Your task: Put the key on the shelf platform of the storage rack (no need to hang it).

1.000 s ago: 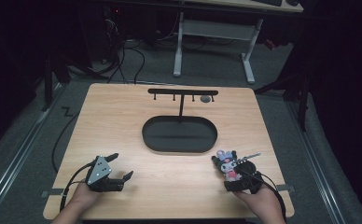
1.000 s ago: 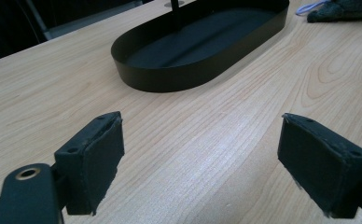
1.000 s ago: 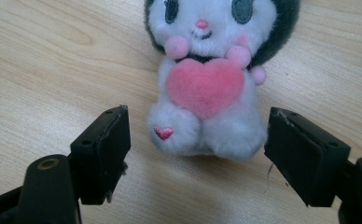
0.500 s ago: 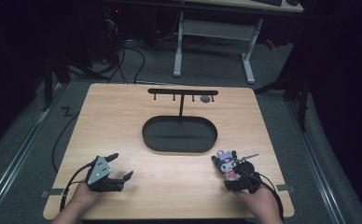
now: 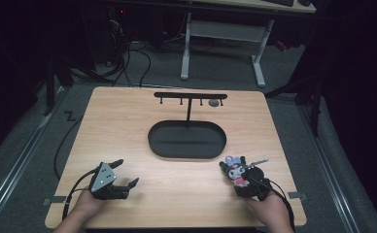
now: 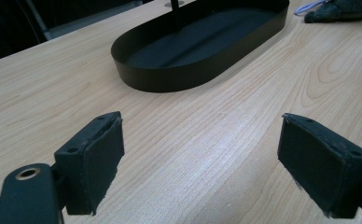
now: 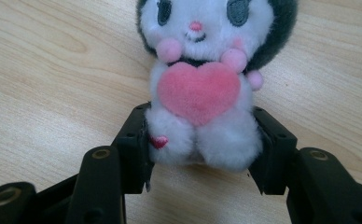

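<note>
nothing much had moved since 1 second earlier: both hands sat in the same spots at the near edge of the table, and the plush toy was where it had been.

right gripper was clamped on the toy's lower body, 1 black jaw on each side of the legs, just under the pink heart. toy lay on the wood at the near right, in the high view just right of and nearer than the black oval tray, not touching it. a thin light-coloured strap stuck out from it to the right.

left gripper rested low at the near left with its jaws spread wide, nothing between the pads, only bare wood. it pointed toward the tray, with the toy's dark edge well beyond.

behind the tray rose the black hanger stand with 4 small pegs under its bar, and a small round grey thing sat by the right end.

handling judgement: toy looked light, soft and squashy, not slippery, not fragile. fur compresses, so a grip low on the body could let it flop or twist. firmer hold would probably be mid torso across the heart, or by the strap if it was meant for a peg.
</note>
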